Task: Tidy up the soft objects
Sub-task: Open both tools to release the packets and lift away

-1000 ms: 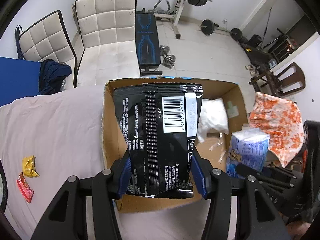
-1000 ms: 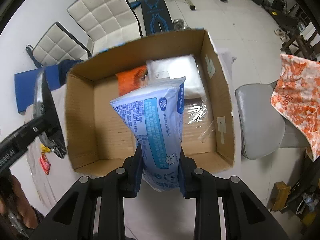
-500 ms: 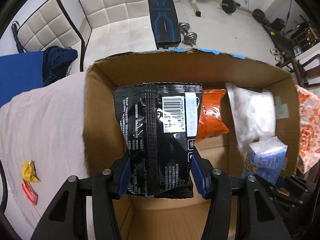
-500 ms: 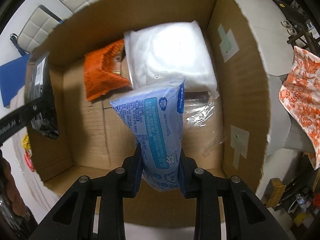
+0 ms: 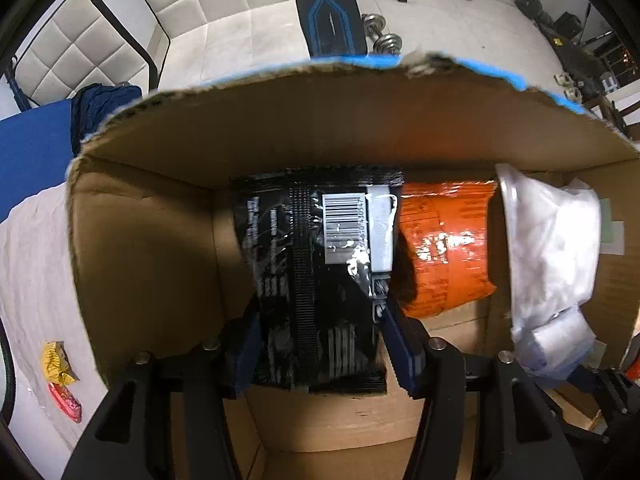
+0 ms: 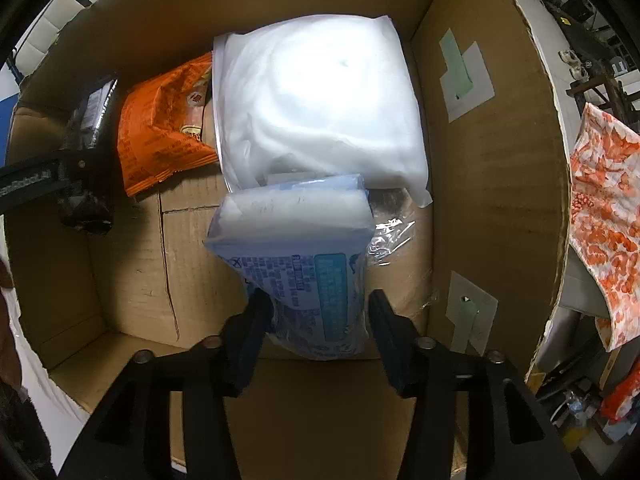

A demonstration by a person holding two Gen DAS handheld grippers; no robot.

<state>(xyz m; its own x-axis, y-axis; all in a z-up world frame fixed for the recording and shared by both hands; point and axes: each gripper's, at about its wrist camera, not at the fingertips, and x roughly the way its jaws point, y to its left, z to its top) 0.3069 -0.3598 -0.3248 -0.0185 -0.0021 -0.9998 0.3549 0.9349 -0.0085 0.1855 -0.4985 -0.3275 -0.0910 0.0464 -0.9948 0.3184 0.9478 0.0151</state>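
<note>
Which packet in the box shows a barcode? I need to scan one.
The black packet, between the left gripper's fingers; the orange packet and white bag beside it show none.

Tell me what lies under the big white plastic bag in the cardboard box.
The big white plastic bag overlaps an orange foil snack packet's edge and crinkled clear film. Whatever else lies beneath it is covered.

The left gripper [image 5: 320,344] points down into the cardboard box [image 5: 152,248]; its jaws, which have just been opening slightly, hold the black packet [image 5: 316,280] between both pads. An orange packet [image 5: 444,248] lies just right of it, beside a white bag [image 5: 548,240]. 2 small wrappers [image 5: 60,380] lie on the cloth [image 5: 32,264] outside the box.
</note>
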